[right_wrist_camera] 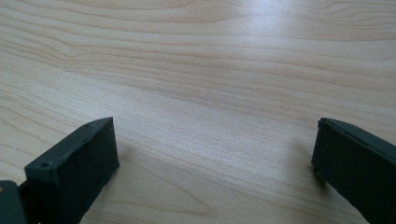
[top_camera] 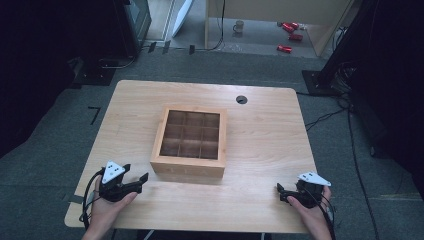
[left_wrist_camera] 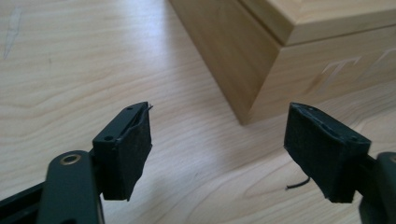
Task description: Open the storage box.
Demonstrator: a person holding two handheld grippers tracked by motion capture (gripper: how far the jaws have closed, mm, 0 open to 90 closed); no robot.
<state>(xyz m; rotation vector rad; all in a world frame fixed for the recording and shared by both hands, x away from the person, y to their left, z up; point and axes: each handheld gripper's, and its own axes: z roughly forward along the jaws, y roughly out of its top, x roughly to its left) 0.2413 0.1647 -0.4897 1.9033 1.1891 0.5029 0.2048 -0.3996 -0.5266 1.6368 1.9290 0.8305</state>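
A square wooden box [top_camera: 190,142] with a glass-paned lid over several inner compartments sits in the middle of the light wood table [top_camera: 260,150]. My left gripper [top_camera: 136,176] rests near the front left of the table, open and empty, just left of the box's front corner. In the left gripper view the box corner [left_wrist_camera: 261,79] stands ahead between the two black pads [left_wrist_camera: 130,149], with pale lettering on its side. My right gripper [top_camera: 281,192] lies at the front right, open and empty. Bare table top [right_wrist_camera: 210,93] shows between its pads [right_wrist_camera: 79,168].
A round cable hole [top_camera: 241,99] lies in the table's far edge. Beyond the table on the floor are a mug [top_camera: 238,26], red items [top_camera: 287,35] and cables [top_camera: 325,117]. Dark equipment stands on both sides.
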